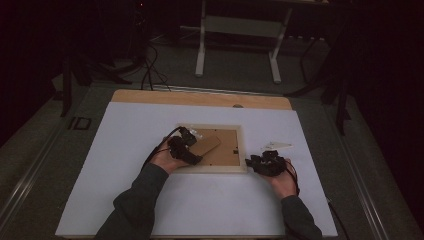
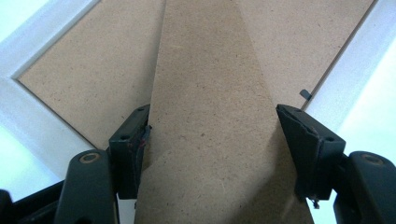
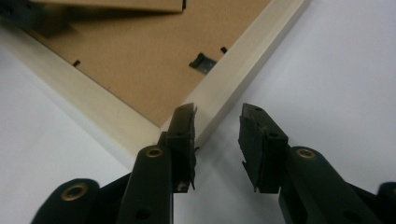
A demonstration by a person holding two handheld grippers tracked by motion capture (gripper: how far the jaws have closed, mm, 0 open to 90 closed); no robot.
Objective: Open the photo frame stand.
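Observation:
A pale wooden picture frame (image 1: 241,150) lies face down on the white table, its brown backing board (image 2: 93,70) up. My left gripper (image 1: 190,137) is over the frame's left part and is shut on the brown easel stand (image 2: 210,116), which fills the gap between both pads and is tilted up off the backing (image 1: 207,145). My right gripper (image 1: 256,162) sits at the frame's near right corner. Its jaws stand open (image 3: 217,126), one over the corner of the wooden rail (image 3: 243,60), the other over the bare table.
A small pale flat piece (image 1: 277,146) lies on the table just beyond the right gripper. Black tabs (image 3: 204,62) hold the backing along the frame's inner edge. A white sheet (image 1: 130,190) covers the wooden tabletop. A stand's legs (image 1: 201,60) rise on the dark floor behind.

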